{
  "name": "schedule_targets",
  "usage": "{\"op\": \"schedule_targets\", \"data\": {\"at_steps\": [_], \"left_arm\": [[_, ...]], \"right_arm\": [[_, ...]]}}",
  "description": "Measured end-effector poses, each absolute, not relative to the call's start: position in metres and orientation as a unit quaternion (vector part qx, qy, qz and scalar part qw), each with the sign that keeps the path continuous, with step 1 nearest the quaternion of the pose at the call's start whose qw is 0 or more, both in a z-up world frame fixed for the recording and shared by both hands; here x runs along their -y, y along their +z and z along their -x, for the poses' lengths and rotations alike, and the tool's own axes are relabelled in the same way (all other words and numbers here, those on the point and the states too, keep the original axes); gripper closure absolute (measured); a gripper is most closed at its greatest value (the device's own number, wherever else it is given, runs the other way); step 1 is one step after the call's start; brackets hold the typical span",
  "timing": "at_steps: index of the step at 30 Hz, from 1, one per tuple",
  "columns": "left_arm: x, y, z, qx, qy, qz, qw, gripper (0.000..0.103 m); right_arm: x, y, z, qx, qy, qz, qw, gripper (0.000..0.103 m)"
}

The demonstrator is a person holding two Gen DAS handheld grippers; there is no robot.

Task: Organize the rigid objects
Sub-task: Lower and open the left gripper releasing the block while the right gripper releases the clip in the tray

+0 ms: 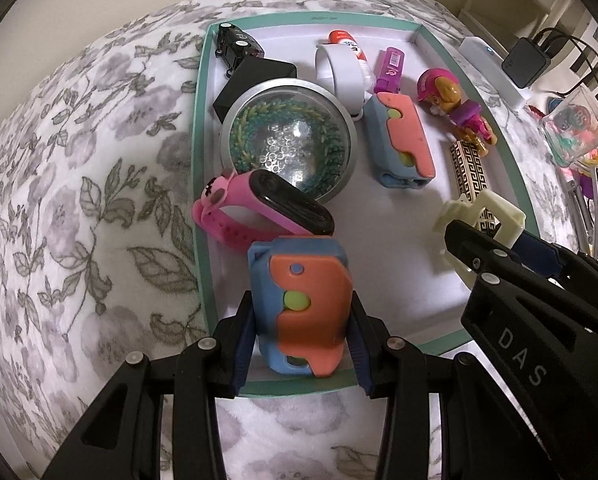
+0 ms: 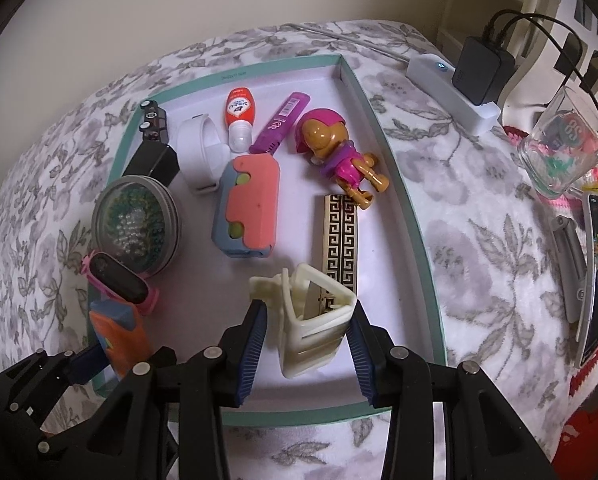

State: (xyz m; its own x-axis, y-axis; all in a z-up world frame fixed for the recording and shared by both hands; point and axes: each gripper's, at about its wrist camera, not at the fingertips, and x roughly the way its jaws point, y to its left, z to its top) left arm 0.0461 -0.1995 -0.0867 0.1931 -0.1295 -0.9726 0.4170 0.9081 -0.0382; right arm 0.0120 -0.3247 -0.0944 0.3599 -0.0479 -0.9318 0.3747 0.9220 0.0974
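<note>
My left gripper (image 1: 301, 344) is shut on a blue and orange block toy (image 1: 303, 308), upright over the near left corner of the teal-rimmed white tray (image 1: 203, 160). My right gripper (image 2: 307, 344) is shut on a cream plastic clip (image 2: 315, 320) over the tray's near middle, just in front of a black and gold patterned bar (image 2: 341, 236). A second blue and orange toy (image 2: 251, 208) lies in the tray's centre. A pink watch (image 1: 259, 216) leans on the rim beside a round bead-filled dome (image 1: 291, 140).
Toward the tray's far end lie a dog figure (image 2: 339, 152), a purple comb (image 2: 279, 124), an orange-capped bottle (image 2: 239, 116), a white band (image 2: 201, 148), a black box (image 2: 155, 162) and a toy car (image 2: 153, 122). Right of the tray stand a power strip (image 2: 439, 80) and a glass mug (image 2: 563, 148).
</note>
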Motion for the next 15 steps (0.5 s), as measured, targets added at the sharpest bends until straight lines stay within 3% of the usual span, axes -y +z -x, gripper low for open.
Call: {"op": "schedule_targets", "data": {"at_steps": [4,8,9,15], "left_arm": [[0.2,-0.085,-0.046,-0.612,-0.178,-0.117,0.762,0.058],[0.203,-0.079,-0.045,-0.611,-0.178,-0.116,0.763,0.043],[0.203,-0.078,-0.045,-0.61,-0.177,-0.115,0.763,0.043],[0.199,-0.062,-0.047,-0.606,-0.18,-0.103,0.768,0.043]], "right_arm": [[0.326,-0.094,-0.013,-0.549,-0.132,-0.154,0.811,0.058],[0.329,-0.091,-0.012,-0.546,-0.131,-0.161,0.811,0.047],[0.329,-0.089,-0.011,-0.545,-0.131,-0.162,0.812,0.043],[0.331,-0.071,-0.008,-0.527,-0.136,-0.166,0.823,0.042]]}}
